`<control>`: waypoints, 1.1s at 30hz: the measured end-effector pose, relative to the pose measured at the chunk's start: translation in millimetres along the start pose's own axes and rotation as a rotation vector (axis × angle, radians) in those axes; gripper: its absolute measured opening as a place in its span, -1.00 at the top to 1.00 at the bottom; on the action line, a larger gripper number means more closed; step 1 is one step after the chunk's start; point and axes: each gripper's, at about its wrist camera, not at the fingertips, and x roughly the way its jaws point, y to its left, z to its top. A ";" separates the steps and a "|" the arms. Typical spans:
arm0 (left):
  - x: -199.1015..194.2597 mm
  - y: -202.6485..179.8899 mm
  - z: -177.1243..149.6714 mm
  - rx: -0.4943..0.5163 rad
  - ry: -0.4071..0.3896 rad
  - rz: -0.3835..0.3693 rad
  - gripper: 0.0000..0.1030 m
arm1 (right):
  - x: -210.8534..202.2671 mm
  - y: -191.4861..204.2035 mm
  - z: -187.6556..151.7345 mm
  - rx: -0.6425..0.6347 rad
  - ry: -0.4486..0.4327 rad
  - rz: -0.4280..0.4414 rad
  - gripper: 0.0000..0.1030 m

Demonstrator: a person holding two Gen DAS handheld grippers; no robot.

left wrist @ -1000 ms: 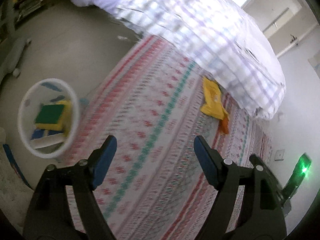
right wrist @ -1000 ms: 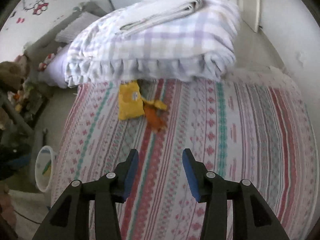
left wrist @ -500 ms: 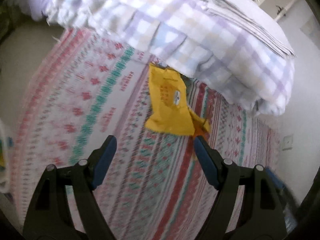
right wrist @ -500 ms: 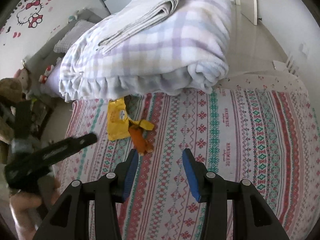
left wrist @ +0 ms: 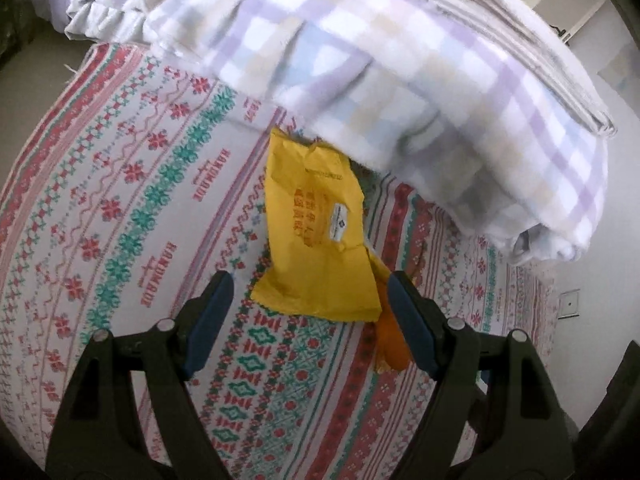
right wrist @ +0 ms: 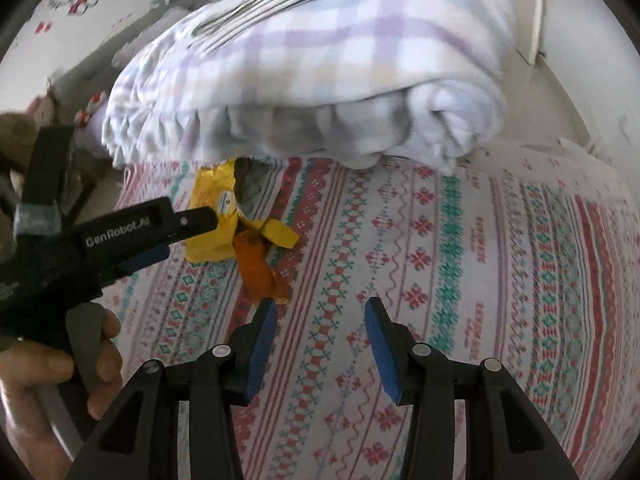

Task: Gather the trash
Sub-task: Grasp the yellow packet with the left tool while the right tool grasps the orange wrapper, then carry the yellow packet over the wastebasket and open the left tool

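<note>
Left gripper [left wrist: 308, 312], jaws wide and empty, hovers over the near edge of the yellow wrapper [left wrist: 316, 236]; right gripper [right wrist: 318, 344], half open and empty, hangs just right of the orange wrapper [right wrist: 256, 270]. Both wrappers lie uncollected on the patterned bedsheet [right wrist: 480, 280], near the folded plaid blanket [right wrist: 320, 60].

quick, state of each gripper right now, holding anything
left gripper: open, empty, poised over the yellow packet
right gripper: open, empty, above the patterned bedspread
</note>
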 end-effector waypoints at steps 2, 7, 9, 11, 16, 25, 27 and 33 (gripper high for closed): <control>6.1 -3.5 -1.7 0.012 -0.004 0.013 -0.54 | 5.4 5.3 1.2 -0.029 -0.006 -0.003 0.09; 14.9 -18.4 -5.6 0.073 0.009 0.020 0.51 | 17.4 18.1 1.9 -0.095 0.001 0.009 -0.04; 14.4 -17.6 -4.4 0.060 0.015 -0.004 0.57 | 20.0 22.4 2.7 -0.113 -0.002 0.018 -0.08; 12.0 -16.0 -3.9 0.060 0.018 -0.008 0.60 | 23.4 26.8 5.1 -0.129 -0.007 0.018 -0.10; -4.1 -2.6 -0.3 0.016 0.022 -0.041 0.66 | 36.7 34.5 6.5 -0.164 -0.003 -0.004 -0.11; -42.5 34.8 7.7 0.009 0.008 -0.035 0.67 | 46.1 27.4 15.8 -0.108 0.000 0.022 0.72; -49.4 48.1 9.2 0.014 -0.004 -0.026 0.67 | 31.0 19.8 22.9 -0.056 -0.035 0.071 0.74; -76.5 61.8 9.4 -0.002 -0.042 -0.055 0.67 | 9.6 15.1 27.4 -0.018 -0.051 0.125 0.74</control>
